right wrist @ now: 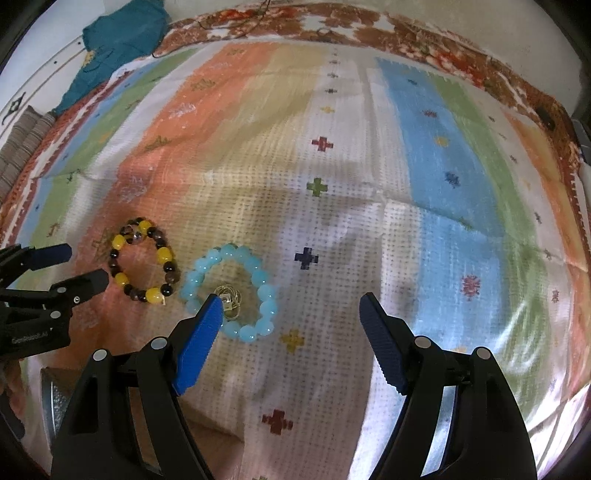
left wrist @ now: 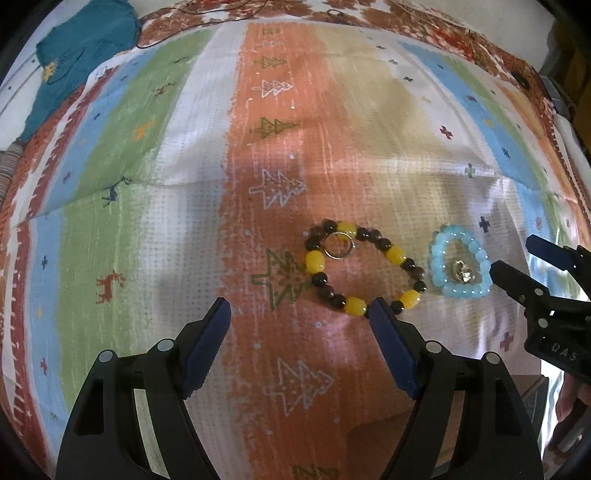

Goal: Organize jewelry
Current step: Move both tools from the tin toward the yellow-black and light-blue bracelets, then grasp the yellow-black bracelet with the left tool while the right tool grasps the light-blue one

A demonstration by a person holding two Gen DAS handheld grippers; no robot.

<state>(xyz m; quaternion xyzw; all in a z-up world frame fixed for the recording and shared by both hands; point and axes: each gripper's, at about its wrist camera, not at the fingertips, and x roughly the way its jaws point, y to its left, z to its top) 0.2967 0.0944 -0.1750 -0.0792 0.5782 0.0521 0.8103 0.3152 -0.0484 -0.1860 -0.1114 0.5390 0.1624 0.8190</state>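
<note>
A yellow and dark bead bracelet [left wrist: 397, 254] [right wrist: 164, 254] lies flat on the striped cloth, with a thin metal ring [left wrist: 339, 248] inside its upper edge. Beside it lies a pale blue bead bracelet [left wrist: 439, 269] [right wrist: 264, 291] with a small gold piece [left wrist: 462, 272] [right wrist: 232, 295] inside it. My left gripper [left wrist: 300, 308] is open, its right fingertip touching the yellow bracelet's near edge. My right gripper [right wrist: 290, 299] is open, its left fingertip over the blue bracelet's near-left side. Neither holds anything. Each gripper shows in the other's view: the right gripper [left wrist: 511, 254] at the right edge, the left gripper [right wrist: 85, 264] at the left edge.
The striped cloth [left wrist: 147, 221] [right wrist: 424, 184] with tree, deer and cross motifs covers the surface, with folds across its middle. A teal garment [left wrist: 81, 55] [right wrist: 118, 40] lies at the far left corner. A thin dark cord [left wrist: 177, 26] runs along the far edge.
</note>
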